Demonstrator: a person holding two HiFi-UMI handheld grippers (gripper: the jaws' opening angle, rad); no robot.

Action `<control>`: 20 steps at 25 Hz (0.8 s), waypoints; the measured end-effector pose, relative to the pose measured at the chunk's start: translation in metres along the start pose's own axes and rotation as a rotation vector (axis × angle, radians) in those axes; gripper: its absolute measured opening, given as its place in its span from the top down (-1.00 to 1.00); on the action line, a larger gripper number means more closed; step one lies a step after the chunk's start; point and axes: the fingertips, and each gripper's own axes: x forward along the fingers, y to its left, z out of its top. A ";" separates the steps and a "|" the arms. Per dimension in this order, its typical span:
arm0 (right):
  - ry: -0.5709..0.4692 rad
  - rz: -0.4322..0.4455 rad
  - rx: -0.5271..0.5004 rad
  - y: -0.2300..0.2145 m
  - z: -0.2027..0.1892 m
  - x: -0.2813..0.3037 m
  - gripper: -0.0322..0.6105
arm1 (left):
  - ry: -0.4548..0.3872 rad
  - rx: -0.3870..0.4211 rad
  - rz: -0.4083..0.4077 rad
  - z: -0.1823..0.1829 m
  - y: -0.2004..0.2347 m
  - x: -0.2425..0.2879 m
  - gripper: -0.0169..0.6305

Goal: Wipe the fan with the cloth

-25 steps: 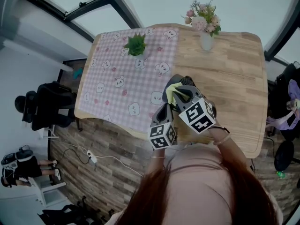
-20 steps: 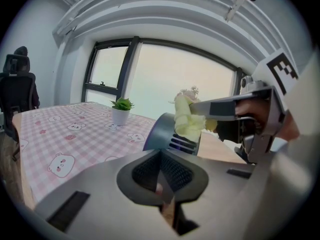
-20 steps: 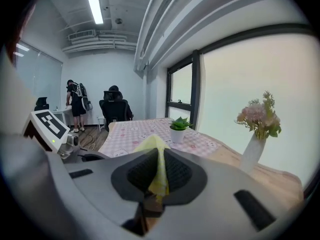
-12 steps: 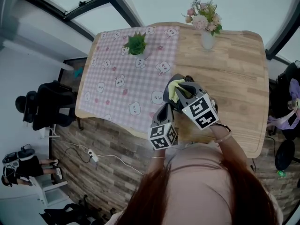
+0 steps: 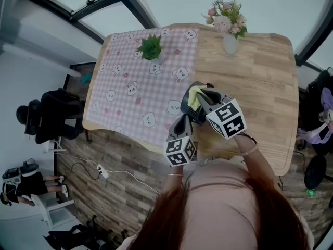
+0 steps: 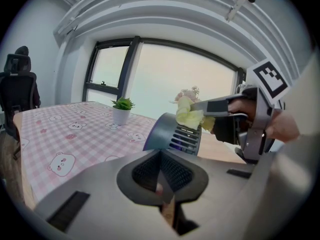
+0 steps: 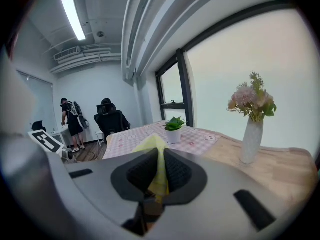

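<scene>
**Over table's near edge: fan in left gripper, cloth on fan's top**

Head view: the fan (image 5: 185, 102) is mostly covered by both grippers. Only its dark rim shows, over the line where the tablecloth (image 5: 130, 95) meets the bare table (image 5: 260, 77).

Left gripper (image 5: 182, 120): jaws closed to a thin slit. The fan's head sits tilted straight past the tips. The gripped part is hidden behind the pads, so the exact hold is hard to make out.

Right gripper (image 5: 201, 99): jaws clamped on the yellow cloth (image 5: 194, 94), with a fold poking out past the tips.

Left gripper view: the cloth touches the fan's top rim, just above the grille slots, with the right gripper directly behind it.

Hair fills the bottom of the head view and cuts off both arms.

The plant (image 5: 151, 48) and vase (image 5: 229, 45) stand at the far side, well apart from the fan.

Right gripper view: a person (image 7: 75, 119) stands far back, small and blurry.
</scene>
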 end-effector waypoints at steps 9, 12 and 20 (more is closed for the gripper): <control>-0.015 -0.015 0.032 -0.011 -0.001 0.002 0.80 | -0.005 -0.004 0.016 0.000 0.000 0.002 0.91; -0.018 -0.015 0.042 -0.012 -0.002 0.002 0.80 | -0.006 -0.005 0.019 -0.001 0.000 0.001 0.91; -0.019 -0.027 0.041 -0.015 -0.001 0.003 0.80 | -0.010 -0.006 0.030 0.000 0.000 0.000 0.91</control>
